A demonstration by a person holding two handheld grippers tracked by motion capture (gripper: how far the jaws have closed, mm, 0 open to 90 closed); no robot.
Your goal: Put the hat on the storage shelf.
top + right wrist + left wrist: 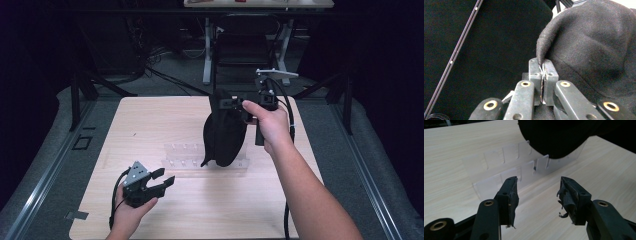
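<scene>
A black cloth pouch [224, 135] hangs above the table, its lower end over a clear plastic rack [186, 161]. My right gripper [231, 103] is shut on the top edge of the black cloth [586, 45], lifted well above the wooden table [150, 120]. In the right gripper view the jaws press together on a fold of the fabric. My left gripper [163, 179] stands open near the table's front left, nothing between its fingers. In the left gripper view the clear rack [506, 170] lies just ahead, with the cloth's rounded bottom [554, 137] over its far end.
Beyond the far edge of the table stand a black chair [245, 45] and a white-legged desk [250, 5]. Dark floor and metal rails [40, 180] flank the table on both sides. Bare wood lies to the left of the rack.
</scene>
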